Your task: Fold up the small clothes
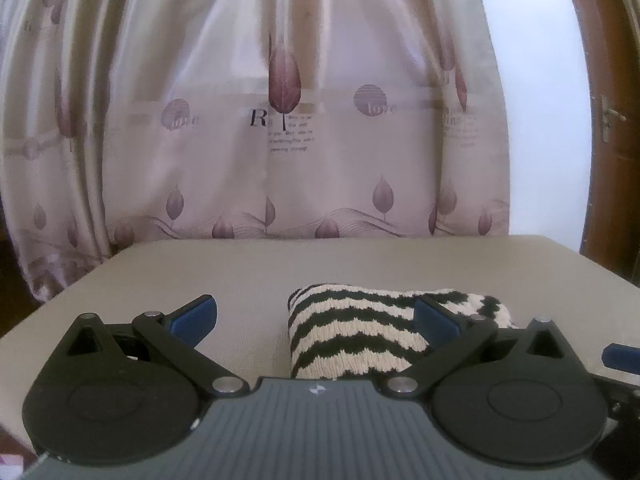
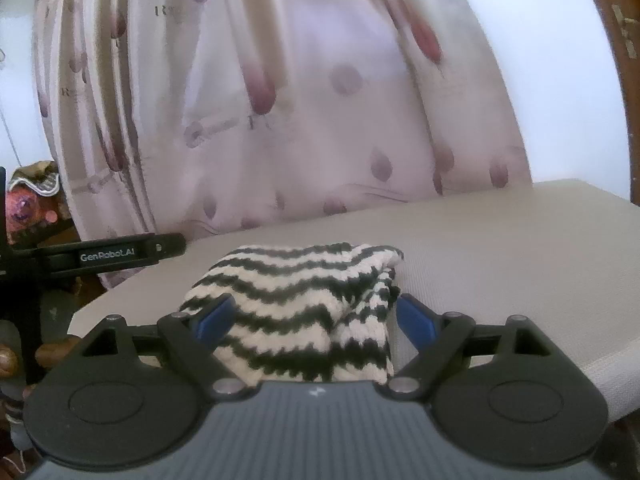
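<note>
Pale pleated curtain with mauve leaf prints (image 1: 280, 120) hanging behind a beige woven-textured surface (image 1: 240, 272); dark brown wooden door with a metal handle (image 1: 608, 116) at the far right. Folded black-and-cream zigzag-striped knitted garment (image 1: 352, 332) lying flat on the surface, nearer the right side in the left wrist view, folded edge facing left. Left hand-held gripper (image 1: 316, 320) low over the surface, blue-padded fingers (image 1: 194, 318) spread wide apart, nothing between them but bare surface and the garment's left part; right finger overlapping the garment's upper face in that view, contact impossible to judge. Right hand-held gripper (image 2: 316, 316) at the garment's (image 2: 296, 304) near edge, blue pads (image 2: 416, 320) wide apart on either side of the bundle, left pad against or just over the knit, right pad just beside its right edge, not clamped. In the right wrist view, black arm of the left gripper with white lettering at the left, beyond the surface's (image 2: 500, 240) edge; cluttered colourful items (image 2: 32, 196) dimly visible behind it, too blurred to name.
</note>
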`<act>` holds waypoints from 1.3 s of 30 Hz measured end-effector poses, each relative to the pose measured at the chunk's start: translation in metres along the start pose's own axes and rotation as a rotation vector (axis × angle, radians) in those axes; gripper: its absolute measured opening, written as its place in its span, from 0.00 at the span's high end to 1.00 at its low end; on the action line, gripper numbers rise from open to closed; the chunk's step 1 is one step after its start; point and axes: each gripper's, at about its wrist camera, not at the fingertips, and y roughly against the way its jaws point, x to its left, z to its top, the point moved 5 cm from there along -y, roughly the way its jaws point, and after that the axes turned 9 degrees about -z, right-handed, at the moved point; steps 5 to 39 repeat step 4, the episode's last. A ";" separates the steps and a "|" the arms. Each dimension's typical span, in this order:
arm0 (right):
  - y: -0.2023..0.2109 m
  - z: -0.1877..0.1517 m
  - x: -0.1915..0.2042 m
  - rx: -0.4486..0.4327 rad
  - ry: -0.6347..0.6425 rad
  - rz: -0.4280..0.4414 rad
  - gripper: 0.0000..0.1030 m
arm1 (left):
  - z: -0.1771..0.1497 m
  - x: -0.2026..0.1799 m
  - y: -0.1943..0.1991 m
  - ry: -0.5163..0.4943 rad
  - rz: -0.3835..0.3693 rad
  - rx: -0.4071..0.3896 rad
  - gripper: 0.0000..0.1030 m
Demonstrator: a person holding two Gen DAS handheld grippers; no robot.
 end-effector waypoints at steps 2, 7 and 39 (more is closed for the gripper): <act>-0.001 0.000 0.001 -0.002 0.008 -0.027 0.13 | -0.001 0.001 -0.002 -0.002 0.000 0.008 0.00; -0.001 0.001 0.000 -0.006 0.012 -0.049 0.10 | -0.002 0.002 -0.002 0.001 0.003 0.012 0.00; -0.001 0.001 0.000 -0.006 0.012 -0.049 0.10 | -0.002 0.002 -0.002 0.001 0.003 0.012 0.00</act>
